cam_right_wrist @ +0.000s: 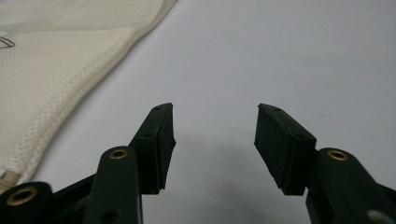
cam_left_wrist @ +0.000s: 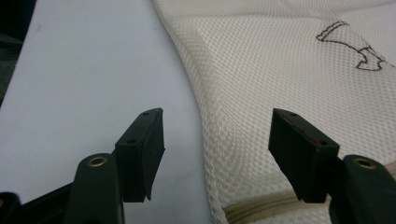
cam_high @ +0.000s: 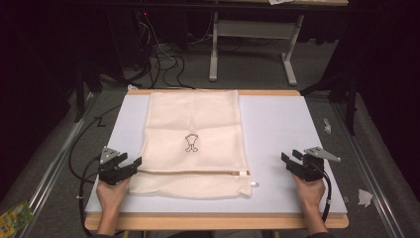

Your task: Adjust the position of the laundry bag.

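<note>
Mesh laundry bag (cam_high: 193, 144) lies flat, zipped; left tool (cam_high: 132, 164) and right tool (cam_high: 289, 159) gape wide, empty

The high view was dim: light fell from above onto the pale table (cam_high: 277, 129), while the floor and room around it sank into near black. That picture was soft and grainy. In the left gripper view, the mesh laundry bag (cam_left_wrist: 289, 70) was evenly lit without glare, its weave sharp mid-frame and blurred far off. In the right gripper view, the near tool (cam_right_wrist: 215, 140) looked slightly soft, casting a faint shadow.
</note>
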A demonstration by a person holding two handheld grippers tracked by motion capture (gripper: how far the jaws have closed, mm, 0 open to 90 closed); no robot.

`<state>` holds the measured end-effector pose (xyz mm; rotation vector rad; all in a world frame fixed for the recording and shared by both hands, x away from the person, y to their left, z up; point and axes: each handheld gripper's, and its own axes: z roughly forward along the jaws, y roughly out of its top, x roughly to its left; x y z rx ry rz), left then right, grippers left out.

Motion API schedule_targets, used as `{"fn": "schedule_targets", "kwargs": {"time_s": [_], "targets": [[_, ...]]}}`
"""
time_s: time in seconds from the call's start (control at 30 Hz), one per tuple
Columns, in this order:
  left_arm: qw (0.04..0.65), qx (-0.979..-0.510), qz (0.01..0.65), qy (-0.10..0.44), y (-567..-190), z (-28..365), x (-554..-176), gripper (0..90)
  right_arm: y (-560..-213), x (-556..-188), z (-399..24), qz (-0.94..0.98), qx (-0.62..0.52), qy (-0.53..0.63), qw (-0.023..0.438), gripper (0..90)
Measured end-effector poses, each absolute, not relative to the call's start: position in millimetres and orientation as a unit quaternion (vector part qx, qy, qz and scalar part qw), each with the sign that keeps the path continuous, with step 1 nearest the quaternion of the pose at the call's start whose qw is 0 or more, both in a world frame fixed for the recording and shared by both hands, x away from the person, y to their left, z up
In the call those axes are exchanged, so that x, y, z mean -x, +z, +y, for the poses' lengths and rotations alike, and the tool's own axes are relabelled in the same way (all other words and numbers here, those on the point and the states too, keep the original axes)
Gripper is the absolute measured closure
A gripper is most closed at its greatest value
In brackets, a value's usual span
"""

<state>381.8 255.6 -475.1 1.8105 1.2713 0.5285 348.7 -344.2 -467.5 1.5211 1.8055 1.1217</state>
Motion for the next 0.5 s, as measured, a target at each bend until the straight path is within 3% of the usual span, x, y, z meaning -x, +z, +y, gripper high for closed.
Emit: {"fn": "schedule_targets", "kwargs": {"time_s": [0.5], "targets": [[0.394,-0.739,0.516,0.18,-462,249,-383,36.0,-455,-363,-304,0.699,-0.535,0.422,0.217,50.0]]}}
